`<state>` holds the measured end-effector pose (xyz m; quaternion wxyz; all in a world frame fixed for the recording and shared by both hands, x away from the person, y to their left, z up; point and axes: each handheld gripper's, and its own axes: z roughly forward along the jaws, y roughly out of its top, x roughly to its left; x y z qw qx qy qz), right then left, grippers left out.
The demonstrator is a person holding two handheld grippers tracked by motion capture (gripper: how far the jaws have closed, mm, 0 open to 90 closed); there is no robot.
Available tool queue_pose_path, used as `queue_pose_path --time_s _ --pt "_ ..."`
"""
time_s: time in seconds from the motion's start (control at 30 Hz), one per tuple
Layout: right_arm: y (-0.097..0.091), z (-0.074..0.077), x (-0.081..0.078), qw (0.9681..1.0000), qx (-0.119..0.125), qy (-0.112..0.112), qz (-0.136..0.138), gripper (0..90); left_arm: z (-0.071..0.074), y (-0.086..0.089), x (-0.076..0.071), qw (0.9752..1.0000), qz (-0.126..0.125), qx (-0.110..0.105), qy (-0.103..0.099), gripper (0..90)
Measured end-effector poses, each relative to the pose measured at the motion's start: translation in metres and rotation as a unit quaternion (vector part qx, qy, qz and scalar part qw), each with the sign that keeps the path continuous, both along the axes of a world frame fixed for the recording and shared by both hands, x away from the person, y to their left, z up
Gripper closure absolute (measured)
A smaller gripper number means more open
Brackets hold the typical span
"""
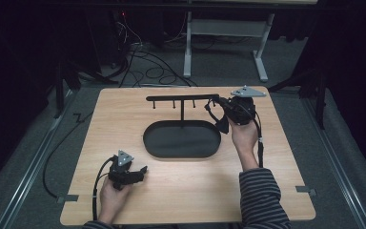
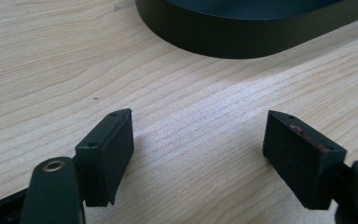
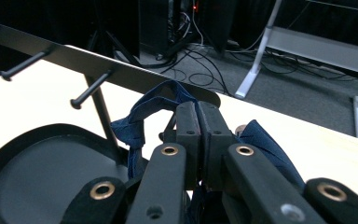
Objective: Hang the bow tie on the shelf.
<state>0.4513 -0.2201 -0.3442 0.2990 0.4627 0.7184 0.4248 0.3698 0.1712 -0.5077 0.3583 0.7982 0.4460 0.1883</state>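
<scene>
The right tool clenches a dark blue strap at the hook rack's right end, while the left tool rests released on the near worktop.

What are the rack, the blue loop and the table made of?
The rack looks like metal painted matte black: thin, stiff bar and pegs, dull sheen. The blue loop in the right gripper looks like woven cloth, since it folds and creases softly. The table looks like pale wood, or a wood-look top; grain lines run across it in the left gripper view.
</scene>
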Motion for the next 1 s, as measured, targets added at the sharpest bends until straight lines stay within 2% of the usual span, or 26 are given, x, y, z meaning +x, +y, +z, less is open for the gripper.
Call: queue_pose_path --time_s 0.33,1.0 --pt "0.0022 -0.0056 0.0066 0.9999 -0.004 0.005 -0.01 87.6 0.0 0.0 -0.0001 1.0 0.0 0.0 0.0 25.1" --pt "0.0045 -0.0082 0.0079 0.9999 -0.002 0.014 -0.001 83.5 0.0 0.0 -0.0001 1.0 0.0 0.0 0.0 25.1"
